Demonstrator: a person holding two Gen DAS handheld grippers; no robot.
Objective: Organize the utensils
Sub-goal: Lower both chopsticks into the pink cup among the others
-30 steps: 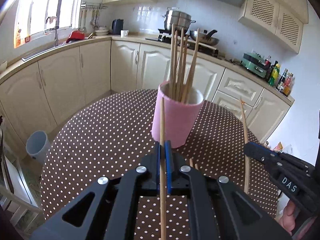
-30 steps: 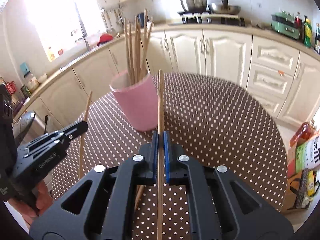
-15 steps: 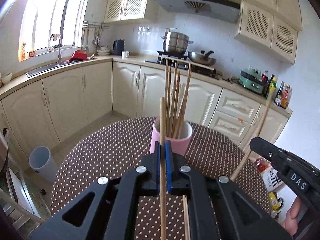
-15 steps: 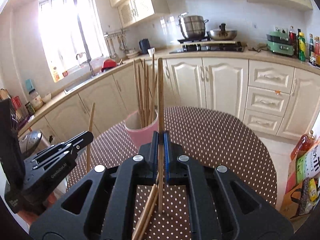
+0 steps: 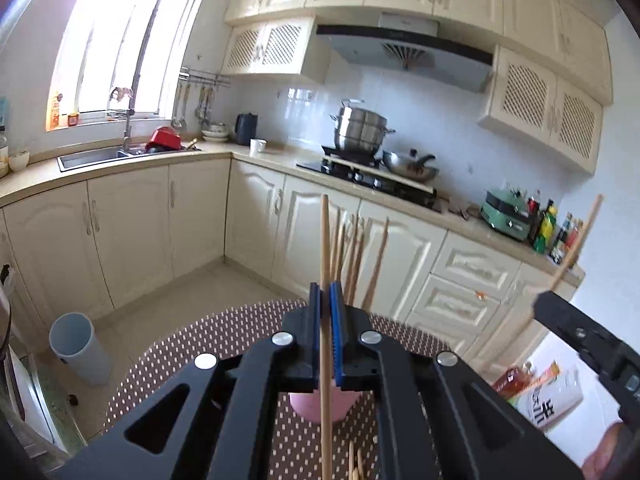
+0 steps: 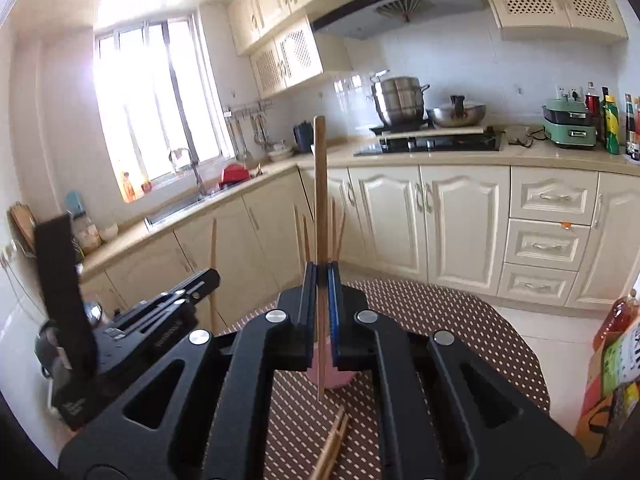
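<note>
Here, a round table (image 5: pixel 240 360) in a brown, white-dotted cloth fills the foreground of a cream kitchen. On it stands a pink cup (image 5: pixel 308 406), mostly hidden behind the tools, with a bunch of chopsticks (image 5: pixel 352 256) sticking up out of it. The left gripper (image 5: pixel 328 312) is clamped on one upright chopstick (image 5: pixel 325 240); the right gripper (image 6: pixel 320 296) is clamped on another chopstick (image 6: pixel 319 184), also upright. Both are held above the cup. A few loose chopsticks (image 6: pixel 334 440) lie on the cloth near the cup's foot.
</note>
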